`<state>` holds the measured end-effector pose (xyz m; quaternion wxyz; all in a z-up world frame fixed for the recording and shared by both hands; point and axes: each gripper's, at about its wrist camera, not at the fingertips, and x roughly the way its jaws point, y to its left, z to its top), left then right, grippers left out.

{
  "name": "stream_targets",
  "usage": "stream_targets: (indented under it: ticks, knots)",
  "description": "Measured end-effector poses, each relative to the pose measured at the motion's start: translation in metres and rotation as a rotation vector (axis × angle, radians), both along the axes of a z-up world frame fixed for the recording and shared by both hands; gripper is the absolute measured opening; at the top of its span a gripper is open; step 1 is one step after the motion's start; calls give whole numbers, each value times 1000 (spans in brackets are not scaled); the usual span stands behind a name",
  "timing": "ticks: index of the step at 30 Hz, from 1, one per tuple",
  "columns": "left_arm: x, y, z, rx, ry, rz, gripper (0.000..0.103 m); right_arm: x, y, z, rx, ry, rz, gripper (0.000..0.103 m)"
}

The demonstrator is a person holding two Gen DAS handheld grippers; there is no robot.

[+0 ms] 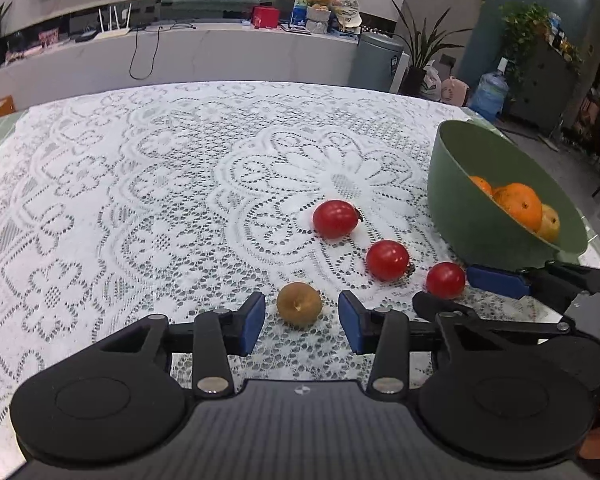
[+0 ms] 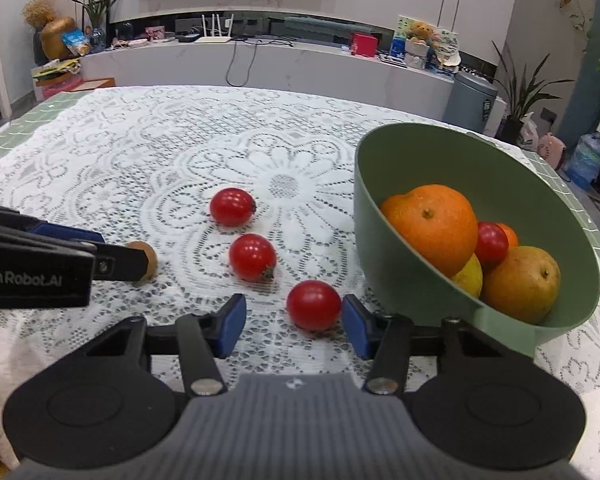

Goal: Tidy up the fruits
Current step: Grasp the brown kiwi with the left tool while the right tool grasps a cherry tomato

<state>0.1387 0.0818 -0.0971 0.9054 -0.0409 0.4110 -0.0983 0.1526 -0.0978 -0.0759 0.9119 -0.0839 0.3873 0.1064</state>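
L gripper: blue-padded jaws apart, small round brownish-yellow fruit sits between the tips on the white lace tablecloth, gap visible both sides, pads not pressing it. R gripper: jaws apart too, nearest small red cherry tomato between the tips, close to the R pad, clear gap on the L side; can't tell if the R pad touches it. Two more red cherry tomatoes on the cloth further out: middle one, far one. Round sage-green bowl just right of the tomatoes, holds a big orange, a yellow-brown pear, one red tomato, plus a yellow fruit mostly hidden under the orange.
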Motion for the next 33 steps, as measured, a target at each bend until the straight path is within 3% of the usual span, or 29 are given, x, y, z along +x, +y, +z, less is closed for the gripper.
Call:
stream_targets:
  ticks: [19,27,33]
  knots:
    - [7,-10,-15,68,11,-9,39,6,0,-6,0,-22,-109,31]
    - [6,-11,-13,66,8,-22,31,8,-2,-9,16,-6,-122,29]
    - [5,-10,-11,70,0,-9,31,8,-2,-8,16,-12,-117,29]
